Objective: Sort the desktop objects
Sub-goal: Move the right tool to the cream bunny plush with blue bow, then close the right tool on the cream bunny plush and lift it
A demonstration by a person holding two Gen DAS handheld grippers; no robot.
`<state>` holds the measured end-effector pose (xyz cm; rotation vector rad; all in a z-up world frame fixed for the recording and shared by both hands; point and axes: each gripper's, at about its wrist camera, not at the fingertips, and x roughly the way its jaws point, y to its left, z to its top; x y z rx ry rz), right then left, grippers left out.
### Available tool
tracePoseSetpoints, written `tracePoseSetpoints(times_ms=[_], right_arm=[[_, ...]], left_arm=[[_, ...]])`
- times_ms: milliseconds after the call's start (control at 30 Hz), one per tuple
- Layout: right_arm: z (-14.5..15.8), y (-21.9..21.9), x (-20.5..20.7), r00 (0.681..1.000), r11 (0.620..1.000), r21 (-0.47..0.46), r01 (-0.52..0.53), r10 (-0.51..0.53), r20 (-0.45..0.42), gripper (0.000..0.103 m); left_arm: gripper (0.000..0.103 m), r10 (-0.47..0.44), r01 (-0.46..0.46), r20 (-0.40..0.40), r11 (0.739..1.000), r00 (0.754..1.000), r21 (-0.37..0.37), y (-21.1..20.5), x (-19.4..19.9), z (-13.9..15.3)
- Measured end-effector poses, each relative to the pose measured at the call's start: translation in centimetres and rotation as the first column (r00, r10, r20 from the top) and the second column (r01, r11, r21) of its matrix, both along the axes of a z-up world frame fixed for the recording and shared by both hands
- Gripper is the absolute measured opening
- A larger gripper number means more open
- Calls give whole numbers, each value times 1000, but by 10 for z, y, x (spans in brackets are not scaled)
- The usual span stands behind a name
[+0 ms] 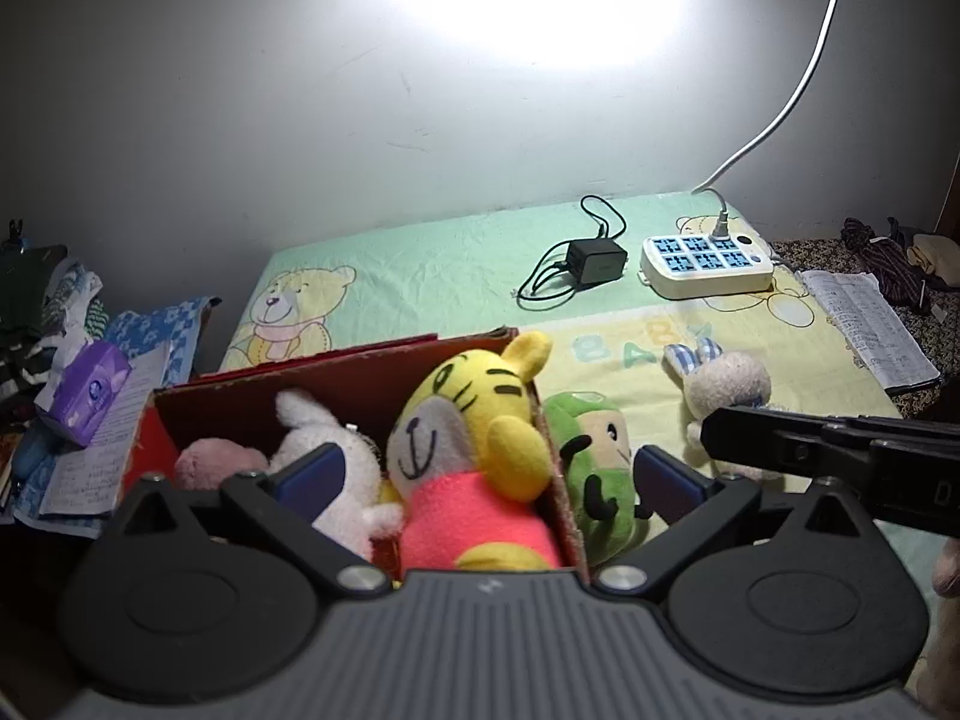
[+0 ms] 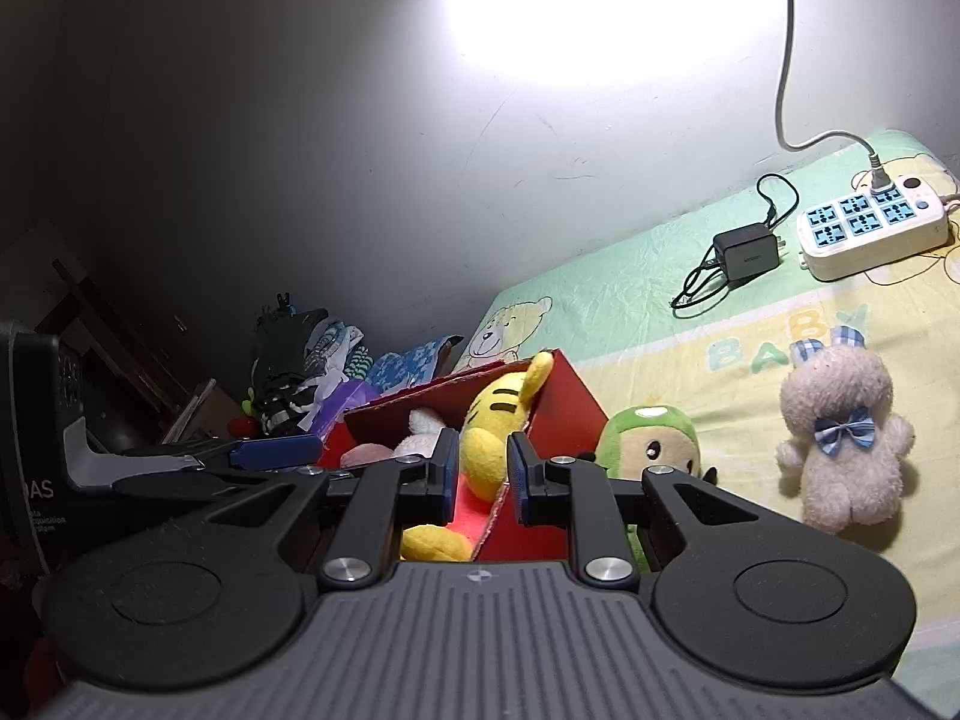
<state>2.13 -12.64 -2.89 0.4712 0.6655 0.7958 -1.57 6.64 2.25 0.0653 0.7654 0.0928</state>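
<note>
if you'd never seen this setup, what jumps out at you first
A red box packed with soft toys sits nearest the grippers, and the yellow tiger plush in a pink top bulges out over its right edge. Just outside that wall lies a green plush, with a cream bunny in a blue bow farther right on the bear-print sheet. A harsh lamp glare whitens the wall above.

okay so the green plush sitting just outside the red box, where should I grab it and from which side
Probably by its round head, from above. The green plush sits upright with its left side pressed against the red box wall, so a sideways pinch there is blocked. Its head is the widest, most exposed soft part. The right gripper is nearest, though its gap looks narrow and needs opening first.
</note>
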Motion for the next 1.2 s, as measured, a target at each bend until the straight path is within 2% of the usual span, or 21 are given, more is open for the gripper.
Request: tracePoseSetpoints(times_ms=[200, 367, 500, 667, 1033, 1200], right_arm=[[-13, -35, 9, 999, 1000, 8, 20, -19, -41, 22], [-32, -69, 17, 992, 997, -9, 79, -80, -94, 23], [-51, -101, 24, 976, 989, -11, 147, -147, -160, 25], [-70, -130, 33, 950, 976, -18, 216, -215, -225, 27], [-102, -140, 72, 927, 974, -20, 226, -221, -305, 32], [-115, -137, 94, 913, 977, -3, 214, -201, -354, 33]], left_arm=[[102, -30, 30, 11, 999, 999, 11, -36, 3, -5], [102, -96, 96, 30, 995, 995, 2, -67, 5, -8], [102, -168, 169, 36, 985, 985, -17, -93, 9, -19], [101, -224, 223, -6, 973, 975, -60, -121, 26, -45], [101, -210, 182, -90, 951, 973, -251, -134, 88, -106], [101, -200, 167, -103, 949, 974, -266, -130, 109, -125]])
